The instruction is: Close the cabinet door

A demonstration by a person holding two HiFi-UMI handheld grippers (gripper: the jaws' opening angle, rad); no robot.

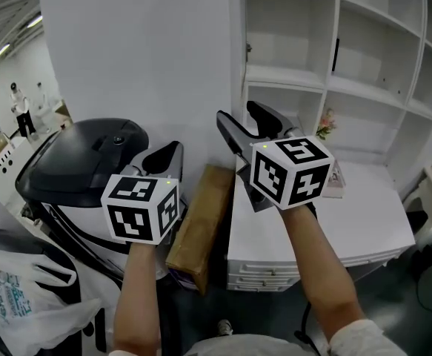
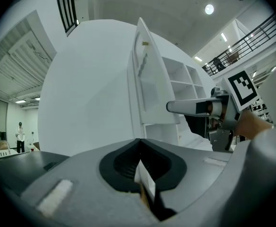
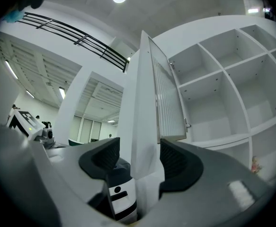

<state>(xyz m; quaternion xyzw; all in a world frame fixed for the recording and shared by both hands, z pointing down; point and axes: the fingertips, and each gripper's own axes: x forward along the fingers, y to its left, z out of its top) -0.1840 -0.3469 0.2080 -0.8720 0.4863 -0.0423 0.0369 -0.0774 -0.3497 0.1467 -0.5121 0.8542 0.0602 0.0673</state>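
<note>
White flat cabinet door (image 1: 141, 58) stands swung wide open, left of the white open shelving (image 1: 364, 87). Right gripper (image 3: 138, 157): jaws spread, the door's free edge showing in the gap; contact unclear. Left gripper (image 2: 138, 143), lower and further left: jaws pressed together. Brown cardboard box (image 1: 201, 225) stands tilted below, beside the white counter (image 1: 364, 228).

The plastic bag (image 1: 23, 295) is cut by the left edge; the far-off person (image 1: 21, 110) is tiny.
</note>
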